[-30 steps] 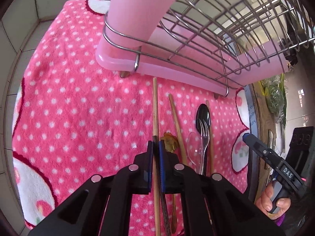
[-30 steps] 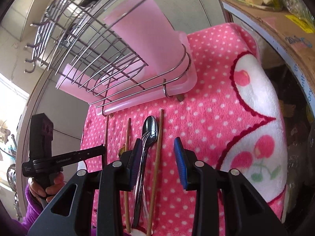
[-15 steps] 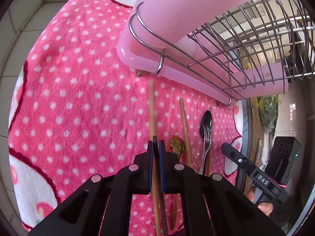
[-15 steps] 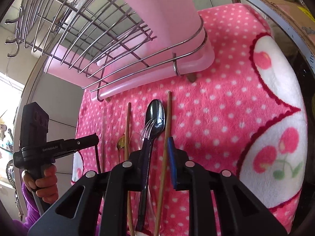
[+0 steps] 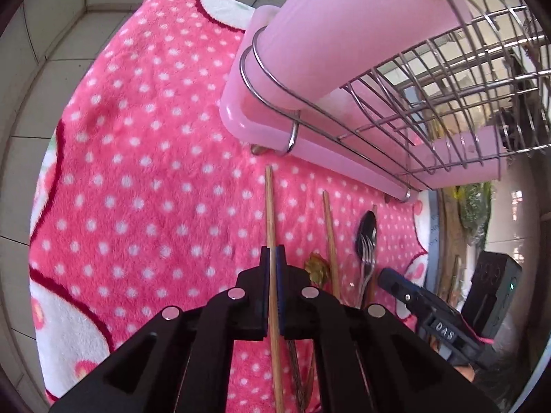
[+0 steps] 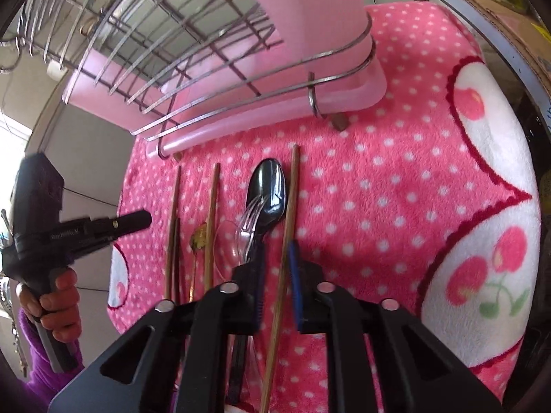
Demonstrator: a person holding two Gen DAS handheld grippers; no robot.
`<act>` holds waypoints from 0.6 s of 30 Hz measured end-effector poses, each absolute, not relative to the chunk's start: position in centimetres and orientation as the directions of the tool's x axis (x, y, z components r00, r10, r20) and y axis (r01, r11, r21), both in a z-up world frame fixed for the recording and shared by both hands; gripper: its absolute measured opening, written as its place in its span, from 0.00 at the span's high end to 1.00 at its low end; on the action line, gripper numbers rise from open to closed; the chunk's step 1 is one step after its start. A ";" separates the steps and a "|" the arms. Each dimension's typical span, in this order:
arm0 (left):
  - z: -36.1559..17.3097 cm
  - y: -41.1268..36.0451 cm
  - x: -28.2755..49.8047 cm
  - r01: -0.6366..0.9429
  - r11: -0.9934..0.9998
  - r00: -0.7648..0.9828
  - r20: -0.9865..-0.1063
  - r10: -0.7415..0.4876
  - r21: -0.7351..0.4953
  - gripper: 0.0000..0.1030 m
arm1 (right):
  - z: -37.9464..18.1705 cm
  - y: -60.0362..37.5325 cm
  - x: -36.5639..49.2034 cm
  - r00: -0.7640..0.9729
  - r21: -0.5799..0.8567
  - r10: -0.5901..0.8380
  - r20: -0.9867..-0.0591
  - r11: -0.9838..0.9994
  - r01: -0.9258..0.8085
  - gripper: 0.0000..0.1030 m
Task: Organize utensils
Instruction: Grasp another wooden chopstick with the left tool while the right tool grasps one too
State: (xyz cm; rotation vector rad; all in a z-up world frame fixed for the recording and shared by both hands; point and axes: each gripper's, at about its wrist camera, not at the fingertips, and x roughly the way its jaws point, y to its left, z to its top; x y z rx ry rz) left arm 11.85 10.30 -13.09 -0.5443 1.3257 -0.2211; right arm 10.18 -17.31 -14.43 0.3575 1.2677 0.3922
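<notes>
Between right gripper [image 6: 277,275] fingers (unpinched): a chopstick [image 6: 288,213].

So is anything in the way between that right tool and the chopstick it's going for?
Nothing visible. The right tool has the chopstick between its jaws, which have just been closing; the black spoon lies close beside it, to its left.

Bright daylight, sharp centre, fisheye-warped dark edges.
</notes>
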 end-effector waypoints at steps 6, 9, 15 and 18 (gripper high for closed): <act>-13.7 7.9 14.1 -0.140 0.897 0.224 -0.896 -0.384 -0.419 0.96 | -15.4 -17.0 10.2 0.235 0.449 0.453 -0.860 0.890 -0.075 0.92; -14.3 7.0 14.9 -0.127 0.919 0.201 -0.917 -0.343 -0.372 0.96 | -15.8 -17.3 10.3 0.224 0.464 0.465 -0.857 0.884 -0.061 0.92; -14.6 6.1 15.0 -0.124 0.933 0.193 -0.930 -0.311 -0.338 0.96 | -15.5 -16.2 10.5 0.208 0.403 0.411 -0.888 0.912 -0.082 0.91; -14.7 6.0 15.1 -0.124 0.931 0.183 -0.930 -0.319 -0.344 0.96 | -15.3 -15.2 11.0 0.211 0.357 0.371 -0.904 0.929 -0.102 0.91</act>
